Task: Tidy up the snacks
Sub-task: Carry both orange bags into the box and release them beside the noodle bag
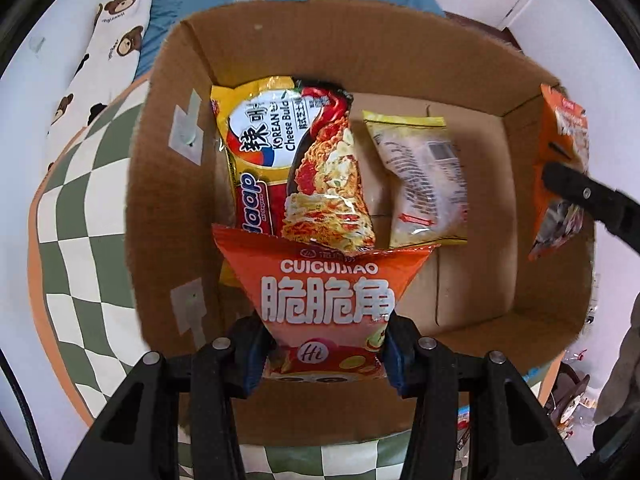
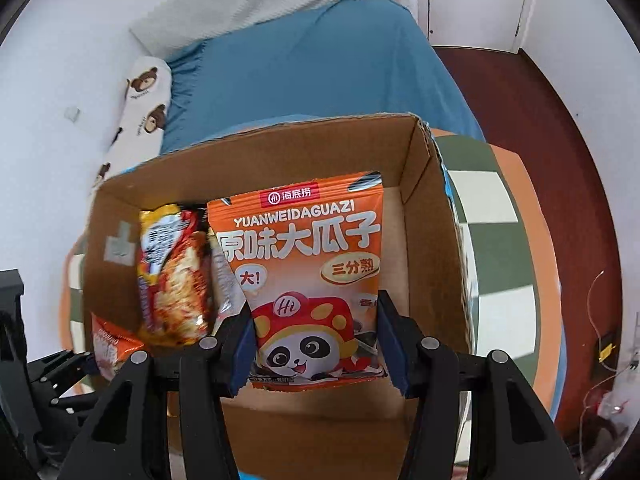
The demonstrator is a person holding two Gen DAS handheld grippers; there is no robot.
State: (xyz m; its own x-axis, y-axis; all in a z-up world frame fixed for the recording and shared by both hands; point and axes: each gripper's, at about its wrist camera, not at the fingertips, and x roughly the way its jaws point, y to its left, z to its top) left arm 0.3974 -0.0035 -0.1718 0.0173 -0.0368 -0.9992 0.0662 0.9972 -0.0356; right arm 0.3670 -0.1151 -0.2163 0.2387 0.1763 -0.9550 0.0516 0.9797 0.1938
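An open cardboard box [image 1: 168, 184] holds a yellow-red Korean cheese noodle pack [image 1: 296, 160] at its left and a pale yellow packet [image 1: 424, 184] lying beside it. My left gripper [image 1: 324, 356] is shut on an orange triangular Cuicuijiao snack bag [image 1: 324, 288], held over the box's near side. My right gripper [image 2: 316, 344] is shut on an orange sunflower-seed bag with a panda [image 2: 304, 256], held over the box [image 2: 432, 220]. That bag [image 1: 560, 168] and a right finger [image 1: 588, 196] show at the box's right rim in the left wrist view. The noodle pack [image 2: 172, 272] and the triangular bag [image 2: 112, 344] show at left.
The box stands on a green-and-white checkered mat with an orange border [image 1: 76, 248]. Behind it are a blue-sheeted bed [image 2: 312, 72] and a white bear-print pillow [image 1: 108, 48]. Dark red floor [image 2: 540, 120] lies at right, with cables and small clutter [image 2: 608, 380].
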